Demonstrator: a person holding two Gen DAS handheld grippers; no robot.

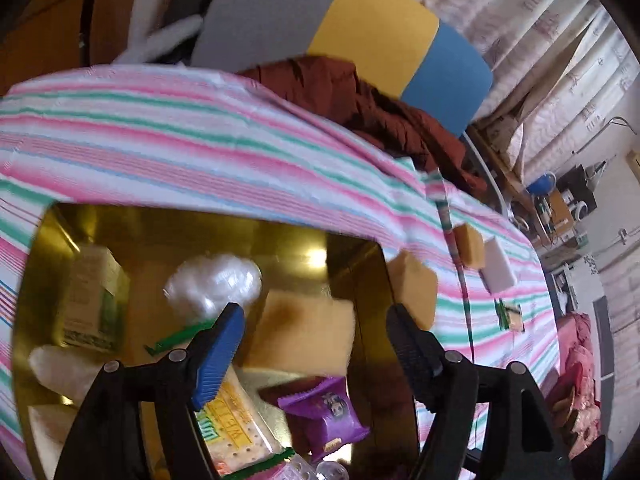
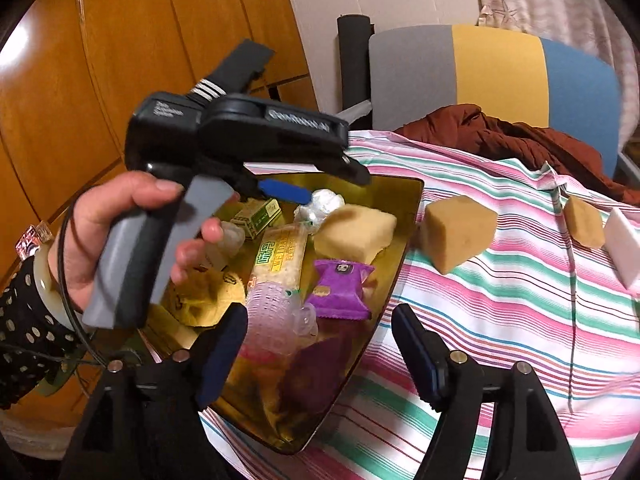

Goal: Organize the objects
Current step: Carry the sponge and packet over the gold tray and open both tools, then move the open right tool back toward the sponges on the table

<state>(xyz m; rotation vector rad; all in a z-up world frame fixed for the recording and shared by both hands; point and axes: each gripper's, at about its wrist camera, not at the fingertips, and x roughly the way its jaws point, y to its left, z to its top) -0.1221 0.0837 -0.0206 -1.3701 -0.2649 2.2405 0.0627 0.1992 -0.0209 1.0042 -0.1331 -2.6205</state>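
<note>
A gold tray (image 1: 360,272) (image 2: 404,236) sits on the striped tablecloth and holds several items: a yellow sponge (image 1: 304,332) (image 2: 354,230), a purple snack packet (image 1: 324,412) (image 2: 340,288), a cracker pack (image 1: 236,424) (image 2: 278,260), a white crumpled bag (image 1: 212,284) (image 2: 320,204) and a small green-and-cream box (image 1: 90,300) (image 2: 258,214). My left gripper (image 1: 316,344) (image 2: 316,188) is open and empty above the tray, over the yellow sponge. My right gripper (image 2: 320,352) is open and empty over the tray's near corner.
Outside the tray on the cloth lie two tan sponges (image 2: 456,232) (image 2: 584,222) and a white block (image 2: 624,248); these also show in the left wrist view (image 1: 416,284) (image 1: 470,246) (image 1: 498,266). A brown garment (image 2: 516,140) lies on a grey-yellow-blue chair (image 2: 496,72) beyond the table.
</note>
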